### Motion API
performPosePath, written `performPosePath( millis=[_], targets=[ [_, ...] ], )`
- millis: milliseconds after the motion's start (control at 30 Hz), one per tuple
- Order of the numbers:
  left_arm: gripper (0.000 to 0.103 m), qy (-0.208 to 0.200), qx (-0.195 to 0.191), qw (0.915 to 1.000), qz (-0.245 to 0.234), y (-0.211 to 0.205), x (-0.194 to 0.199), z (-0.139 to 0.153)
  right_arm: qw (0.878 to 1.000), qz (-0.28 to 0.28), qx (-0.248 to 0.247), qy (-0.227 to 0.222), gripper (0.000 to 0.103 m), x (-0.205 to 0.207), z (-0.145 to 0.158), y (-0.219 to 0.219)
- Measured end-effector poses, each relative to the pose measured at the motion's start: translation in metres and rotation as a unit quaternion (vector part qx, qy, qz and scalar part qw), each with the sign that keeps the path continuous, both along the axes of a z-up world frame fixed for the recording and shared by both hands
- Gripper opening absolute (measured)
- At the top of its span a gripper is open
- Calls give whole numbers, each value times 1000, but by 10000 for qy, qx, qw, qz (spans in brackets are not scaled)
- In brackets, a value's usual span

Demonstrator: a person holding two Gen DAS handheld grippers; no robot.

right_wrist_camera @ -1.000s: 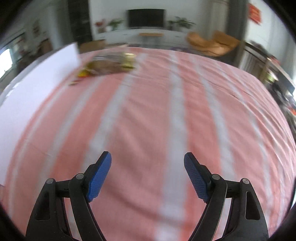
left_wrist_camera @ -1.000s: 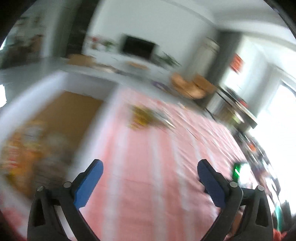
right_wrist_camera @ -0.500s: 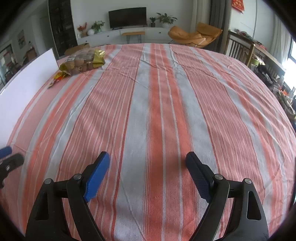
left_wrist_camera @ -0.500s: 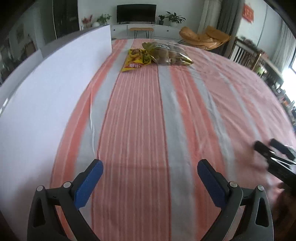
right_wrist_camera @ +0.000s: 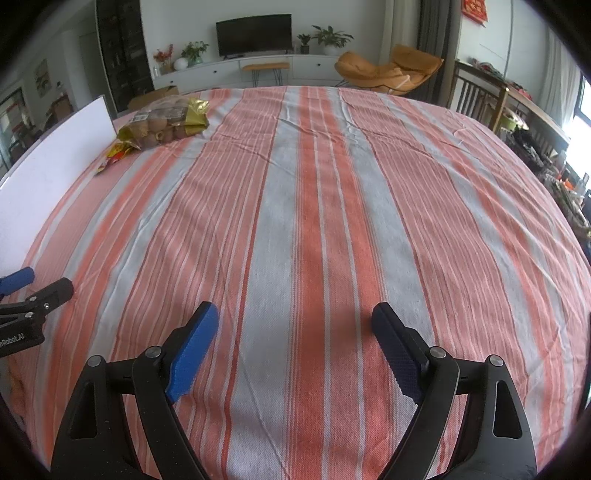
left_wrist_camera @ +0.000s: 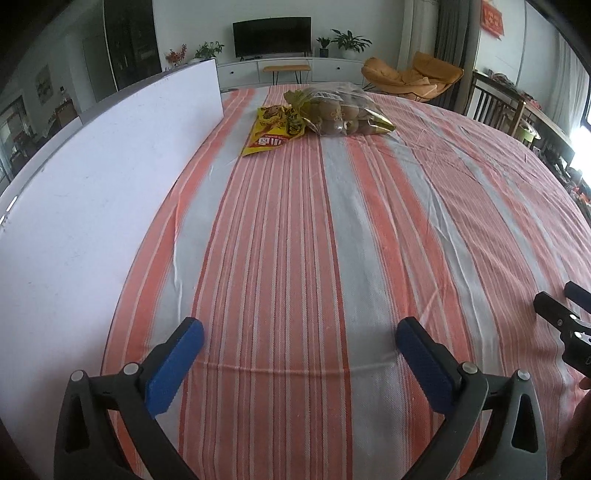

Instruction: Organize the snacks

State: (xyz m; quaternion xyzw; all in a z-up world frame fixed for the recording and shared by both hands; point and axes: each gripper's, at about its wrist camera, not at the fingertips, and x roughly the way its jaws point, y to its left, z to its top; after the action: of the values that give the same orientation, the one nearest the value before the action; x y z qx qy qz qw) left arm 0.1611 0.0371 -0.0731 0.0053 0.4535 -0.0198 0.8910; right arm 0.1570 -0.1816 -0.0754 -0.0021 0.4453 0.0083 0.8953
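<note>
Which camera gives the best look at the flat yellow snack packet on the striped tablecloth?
The left wrist view: the flat yellow snack packet lies face-up, almost wholly visible, its far end touching the clear bag of brown round snacks. The right wrist view shows only a thin edge-on sliver beside that bag.

cloth: orange-and-grey striped tablecloth (left_wrist_camera: pixel 295 240) (lightly creased) | left edge: flat white board (left_wrist_camera: pixel 92 184) | background: black flat-screen television (right_wrist_camera: pixel 253 34), white low cabinet (right_wrist_camera: pixel 229 72), orange lounge chair (right_wrist_camera: pixel 388 70), potted green plants (left_wrist_camera: pixel 347 38)
</note>
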Motion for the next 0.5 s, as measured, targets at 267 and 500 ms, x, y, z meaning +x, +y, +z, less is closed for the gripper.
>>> performPosePath(
  millis=[267,500],
  targets=[
    [103,1,4,10000,3,-1,0,0,10000,-15,-6,8,89,0,-1,-1],
    [103,1,41,9997,-253,3,4,1,10000,-8,-10,10,89,0,0,-1]
  ],
)
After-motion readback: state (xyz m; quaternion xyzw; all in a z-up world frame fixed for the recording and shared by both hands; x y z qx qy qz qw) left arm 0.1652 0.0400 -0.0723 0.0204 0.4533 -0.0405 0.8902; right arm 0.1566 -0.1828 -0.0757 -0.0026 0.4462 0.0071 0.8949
